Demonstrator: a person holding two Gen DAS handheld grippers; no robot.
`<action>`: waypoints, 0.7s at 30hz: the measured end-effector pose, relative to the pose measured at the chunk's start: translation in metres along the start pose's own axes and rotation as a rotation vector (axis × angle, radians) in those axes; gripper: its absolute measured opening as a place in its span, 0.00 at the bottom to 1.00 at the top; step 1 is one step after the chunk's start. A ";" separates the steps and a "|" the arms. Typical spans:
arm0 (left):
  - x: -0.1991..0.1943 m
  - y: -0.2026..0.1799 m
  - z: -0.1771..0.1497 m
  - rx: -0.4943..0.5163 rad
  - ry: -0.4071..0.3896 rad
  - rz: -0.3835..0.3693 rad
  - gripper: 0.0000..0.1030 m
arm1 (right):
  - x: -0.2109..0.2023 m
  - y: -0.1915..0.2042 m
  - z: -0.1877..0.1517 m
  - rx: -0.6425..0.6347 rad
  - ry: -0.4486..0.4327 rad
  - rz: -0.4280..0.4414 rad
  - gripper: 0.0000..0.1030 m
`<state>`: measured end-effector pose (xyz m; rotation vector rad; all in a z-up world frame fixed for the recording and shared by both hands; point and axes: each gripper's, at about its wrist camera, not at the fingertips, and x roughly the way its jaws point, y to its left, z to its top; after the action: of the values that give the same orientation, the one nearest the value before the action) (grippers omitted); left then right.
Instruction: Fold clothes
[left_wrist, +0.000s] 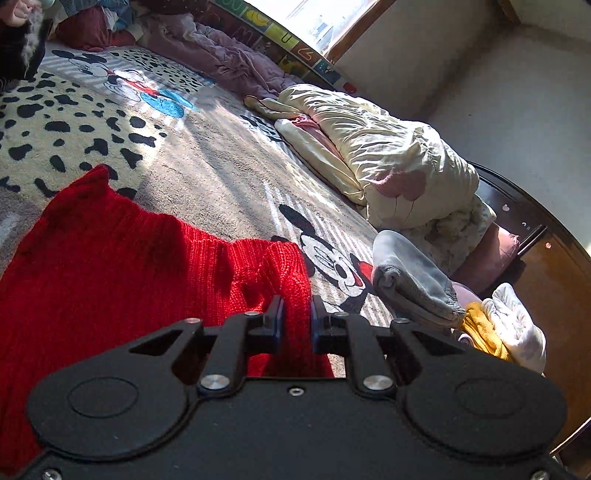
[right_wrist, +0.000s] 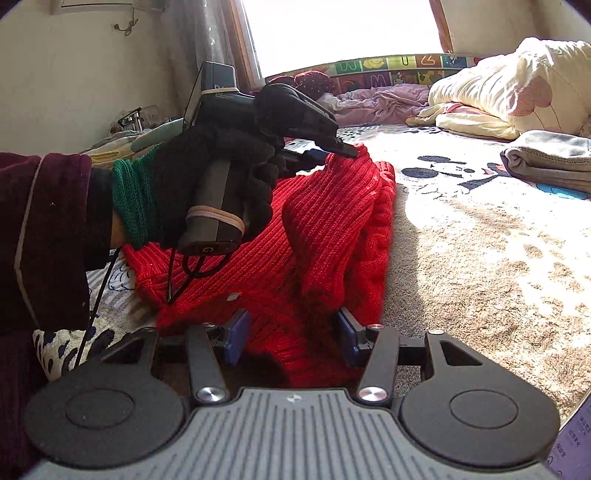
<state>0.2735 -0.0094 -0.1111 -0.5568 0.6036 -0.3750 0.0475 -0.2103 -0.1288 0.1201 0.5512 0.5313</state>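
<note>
A red knit sweater (left_wrist: 110, 277) lies on the patterned bed cover (left_wrist: 207, 166). My left gripper (left_wrist: 295, 306) is shut on a thick fold of it, and the red fabric fills the narrow gap between the blue pads. In the right wrist view a gloved hand (right_wrist: 221, 173) holds that left gripper (right_wrist: 343, 149) and lifts the fold above the sweater (right_wrist: 332, 221). My right gripper (right_wrist: 291, 328) sits at the sweater's near edge. Its jaws stand half apart, with bunched red knit packed between the pads.
Along the bed's far side lie a cream quilt (left_wrist: 388, 155) and a purple blanket (left_wrist: 229, 59). Beside them are a folded grey garment (left_wrist: 410, 280) and yellow and white clothes (left_wrist: 502, 328). A wooden bed frame (left_wrist: 546, 266) and a wall border the bed.
</note>
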 end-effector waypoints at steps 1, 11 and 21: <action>0.003 -0.001 -0.001 0.016 0.014 0.021 0.12 | 0.000 -0.001 0.000 0.008 -0.002 0.003 0.50; -0.012 -0.017 -0.002 0.268 0.060 0.182 0.42 | -0.013 -0.004 0.003 0.030 -0.065 -0.039 0.48; 0.010 -0.046 -0.045 0.595 0.300 0.050 0.34 | -0.001 0.003 0.011 -0.081 -0.136 -0.038 0.36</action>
<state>0.2449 -0.0676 -0.1190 0.0879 0.7509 -0.5683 0.0515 -0.2079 -0.1185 0.0681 0.3980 0.5038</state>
